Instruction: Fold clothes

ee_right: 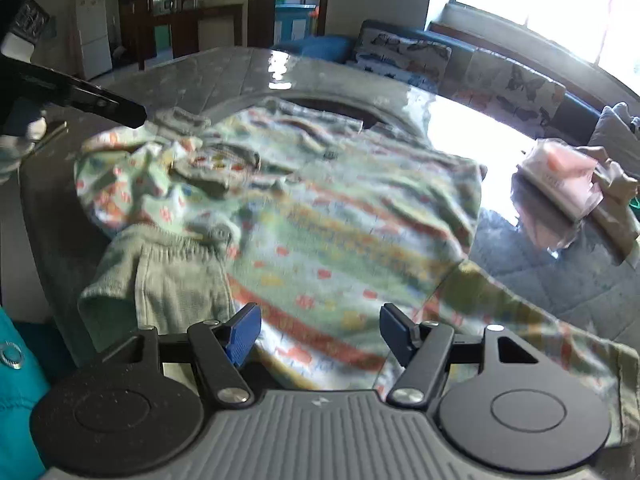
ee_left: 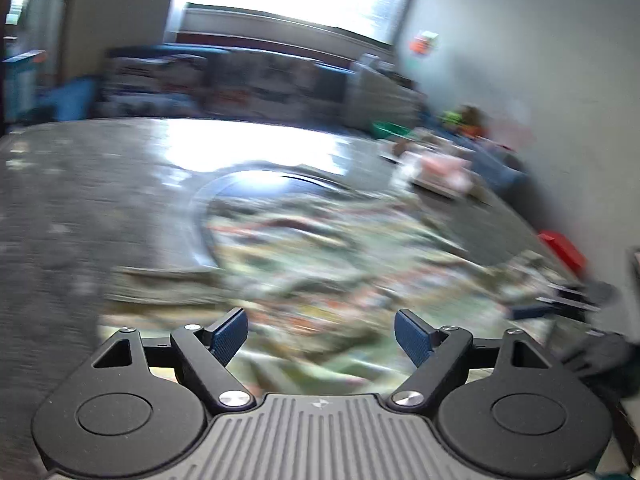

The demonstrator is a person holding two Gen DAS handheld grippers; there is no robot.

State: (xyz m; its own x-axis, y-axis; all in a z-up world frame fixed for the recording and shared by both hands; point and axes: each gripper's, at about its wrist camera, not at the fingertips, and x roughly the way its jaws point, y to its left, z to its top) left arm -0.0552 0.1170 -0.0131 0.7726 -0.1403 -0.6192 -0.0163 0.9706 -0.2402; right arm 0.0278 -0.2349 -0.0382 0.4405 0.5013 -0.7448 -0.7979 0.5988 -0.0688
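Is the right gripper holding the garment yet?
No. In the right wrist view the right gripper stands open above the striped garment, its pads apart and pressing on nothing.

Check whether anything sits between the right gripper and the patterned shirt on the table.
Nothing visible does. The right gripper hangs open directly over the shirt; the pink packet lies off to the side.

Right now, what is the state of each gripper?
Left gripper: open, holding nothing.
Right gripper: open, holding nothing, above the patterned garment.
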